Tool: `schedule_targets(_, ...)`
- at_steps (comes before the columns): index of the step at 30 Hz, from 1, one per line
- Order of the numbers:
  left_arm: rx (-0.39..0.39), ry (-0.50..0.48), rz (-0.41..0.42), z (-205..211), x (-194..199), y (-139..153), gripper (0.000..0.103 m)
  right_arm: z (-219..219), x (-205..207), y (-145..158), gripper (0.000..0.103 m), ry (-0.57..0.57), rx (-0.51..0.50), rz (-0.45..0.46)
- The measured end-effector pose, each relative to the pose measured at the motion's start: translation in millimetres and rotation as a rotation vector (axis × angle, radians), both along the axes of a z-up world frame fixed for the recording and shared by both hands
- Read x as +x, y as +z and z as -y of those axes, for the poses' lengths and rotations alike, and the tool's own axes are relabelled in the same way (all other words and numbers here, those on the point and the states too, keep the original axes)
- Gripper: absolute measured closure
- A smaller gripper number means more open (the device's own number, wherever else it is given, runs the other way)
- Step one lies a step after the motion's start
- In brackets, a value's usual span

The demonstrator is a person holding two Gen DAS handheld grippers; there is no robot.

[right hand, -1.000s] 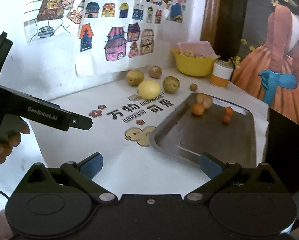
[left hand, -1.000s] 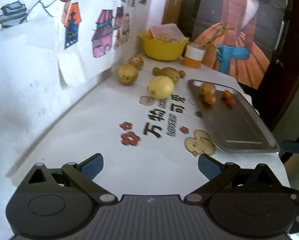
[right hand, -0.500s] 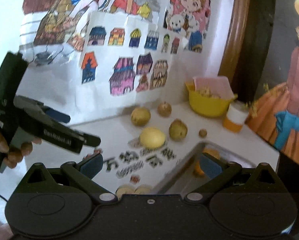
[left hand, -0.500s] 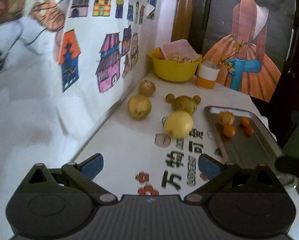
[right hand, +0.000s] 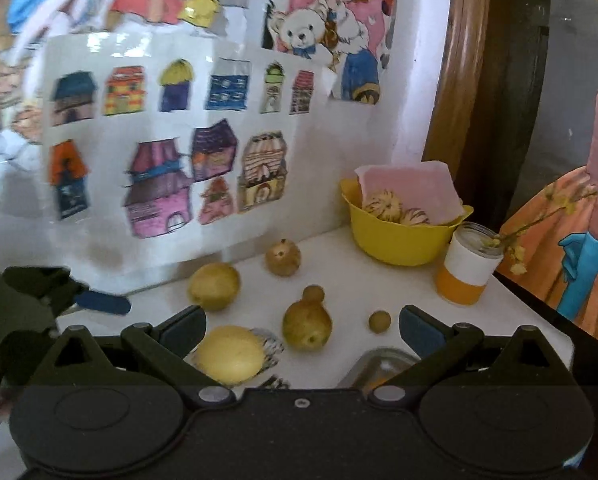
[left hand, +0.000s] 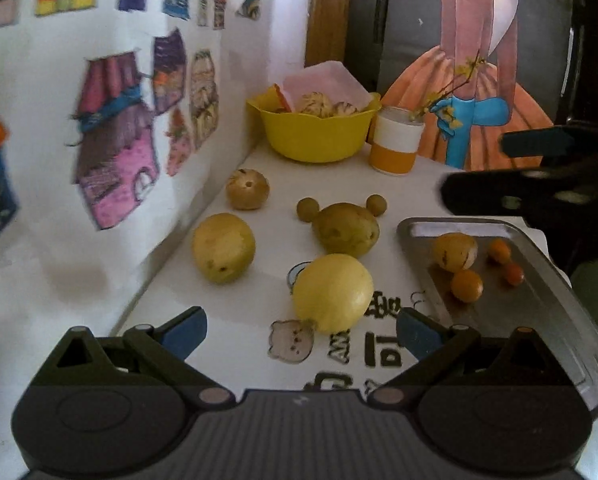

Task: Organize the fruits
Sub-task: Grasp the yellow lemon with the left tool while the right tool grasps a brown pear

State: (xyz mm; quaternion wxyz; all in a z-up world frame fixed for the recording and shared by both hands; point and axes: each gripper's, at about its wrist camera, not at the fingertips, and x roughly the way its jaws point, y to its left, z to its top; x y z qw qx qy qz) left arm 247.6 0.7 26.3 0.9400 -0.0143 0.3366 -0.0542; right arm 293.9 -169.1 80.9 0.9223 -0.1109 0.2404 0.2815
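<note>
On the white surface [left hand: 235, 344], just ahead of the left tongs [left hand: 301, 330], whose jaws stand apart and empty, sits the yellow lemon [left hand: 333, 293]; it looks firm, smooth, likely to roll, so grip across its middle. The right tongs [right hand: 302, 326] gape empty too

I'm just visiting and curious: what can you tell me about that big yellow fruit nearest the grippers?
The big yellow fruit is round, smooth and pale yellow, the brightest of the loose fruits. It sits on the white printed table cover, partly covering a small printed picture, touching no other fruit. The metal tray lies to its right. The open left gripper faces it, not gripping.
</note>
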Motion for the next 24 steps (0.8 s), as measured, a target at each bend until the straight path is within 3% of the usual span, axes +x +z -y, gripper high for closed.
schedule_targets(6, 0.0, -0.011, -0.005, 3.7, 23.2, -14.1, 0.0, -12.3, 48.8, -28.2, 0.001, 0.018, 0.032, -0.08)
schedule_targets(11, 0.001, -0.019, -0.021, 7.8, 38.7, -25.4, 0.001, -22.3, 82.5, -56.3, 0.007, 0.016, 0.066, -0.194)
schedule_targets(24, -0.033, -0.043, -0.047, 12.0, 60.9, -40.7, 0.007, -39.2, 110.6, -91.7, 0.02, 0.014, 0.055, -0.308)
